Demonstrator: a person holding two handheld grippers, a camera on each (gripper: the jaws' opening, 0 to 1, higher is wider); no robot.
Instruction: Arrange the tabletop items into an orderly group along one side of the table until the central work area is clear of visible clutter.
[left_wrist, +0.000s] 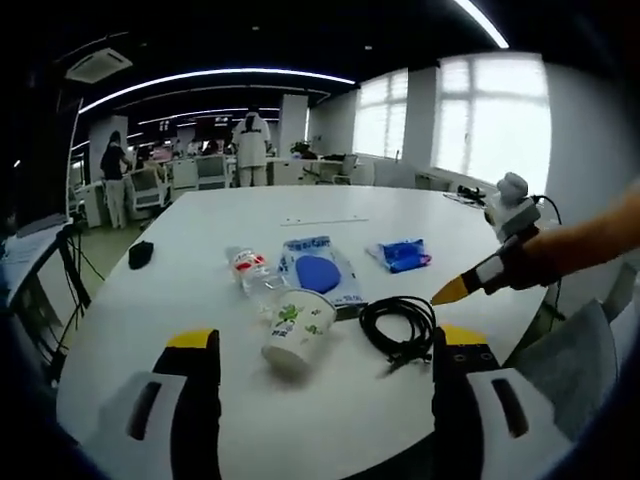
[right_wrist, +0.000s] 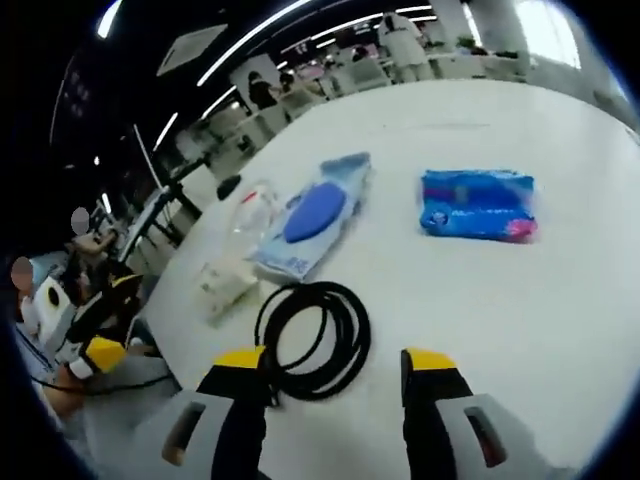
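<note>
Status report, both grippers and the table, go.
Left gripper open, empty. Right gripper open over black cable coil. Cup, bottle, two packets mid-table.

A white paper cup (left_wrist: 296, 330) with green print lies on its side, touching a toppled clear plastic bottle (left_wrist: 252, 274). Just beside them lies a flat pale-blue packet (left_wrist: 322, 270) with a dark blue oval. A coiled black cable (left_wrist: 398, 326) rests near the worktop edge. A small blue pouch (left_wrist: 402, 255) lies apart.
</note>
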